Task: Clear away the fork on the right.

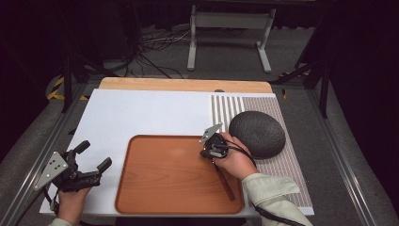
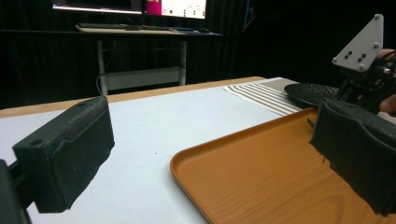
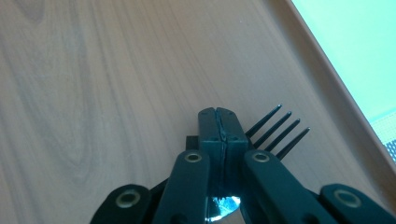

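In the high view, the right tongs (image 1: pixel 210 147) hung over the right part of the wooden tray (image 1: pixel 160 188), held in the person's right hand (image 1: pixel 235 160). A dark fork (image 1: pixel 225 181) ran from them toward the near edge, its handle lying on the tray floor. Just right of the hand a dark round plate (image 1: pixel 257 133) sat on a striped mat (image 1: pixel 291 165). The left tongs (image 1: pixel 89 162) hovered over the white table (image 1: pixel 141 113) left of the tray, their jaws spread wide apart and holding nothing.

In the left gripper view, the two black jaws stood far apart, with the tray's rim (image 2: pixel 187 161) between them and the right tongs (image 2: pixel 359 84) far off at the right.

In the right gripper view, the right tongs (image 3: pixel 219 128) were clenched tight on the fork (image 3: pixel 275 133), whose four tines stuck out to the right just above the tray's wood grain (image 3: pixel 93 93).
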`<state>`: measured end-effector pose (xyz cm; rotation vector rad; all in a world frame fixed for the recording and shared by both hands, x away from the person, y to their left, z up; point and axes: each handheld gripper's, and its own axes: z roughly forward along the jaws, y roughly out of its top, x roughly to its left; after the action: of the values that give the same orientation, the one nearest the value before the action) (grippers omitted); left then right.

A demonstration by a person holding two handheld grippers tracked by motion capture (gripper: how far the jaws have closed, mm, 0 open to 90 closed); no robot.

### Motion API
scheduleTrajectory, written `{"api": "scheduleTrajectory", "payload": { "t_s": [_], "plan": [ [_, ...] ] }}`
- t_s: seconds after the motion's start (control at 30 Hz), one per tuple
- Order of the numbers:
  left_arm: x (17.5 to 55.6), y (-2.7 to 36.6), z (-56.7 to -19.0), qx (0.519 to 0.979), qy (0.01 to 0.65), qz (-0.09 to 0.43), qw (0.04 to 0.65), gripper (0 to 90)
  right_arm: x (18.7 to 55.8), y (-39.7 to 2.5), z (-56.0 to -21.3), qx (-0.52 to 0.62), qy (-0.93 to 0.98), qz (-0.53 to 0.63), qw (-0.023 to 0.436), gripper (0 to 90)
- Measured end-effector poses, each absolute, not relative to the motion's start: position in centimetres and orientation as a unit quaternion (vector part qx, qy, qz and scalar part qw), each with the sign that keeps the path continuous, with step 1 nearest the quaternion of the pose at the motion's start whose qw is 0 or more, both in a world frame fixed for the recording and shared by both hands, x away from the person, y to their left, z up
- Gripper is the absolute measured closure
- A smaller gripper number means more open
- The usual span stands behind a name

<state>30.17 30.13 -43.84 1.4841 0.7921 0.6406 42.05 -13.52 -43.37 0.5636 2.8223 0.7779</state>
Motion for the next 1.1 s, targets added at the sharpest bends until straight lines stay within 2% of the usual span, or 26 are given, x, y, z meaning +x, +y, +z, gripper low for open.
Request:
{"api": "scheduleTrajectory", "payload": {
  "t_s": [1.1],
  "plan": [
    [30.2,30.2,-43.8,0.646,0.344,0.281,0.621,0.2,43.3,-17.1,-43.0,0.249,0.933,0.239,0.104,90.0]
  ]
}}
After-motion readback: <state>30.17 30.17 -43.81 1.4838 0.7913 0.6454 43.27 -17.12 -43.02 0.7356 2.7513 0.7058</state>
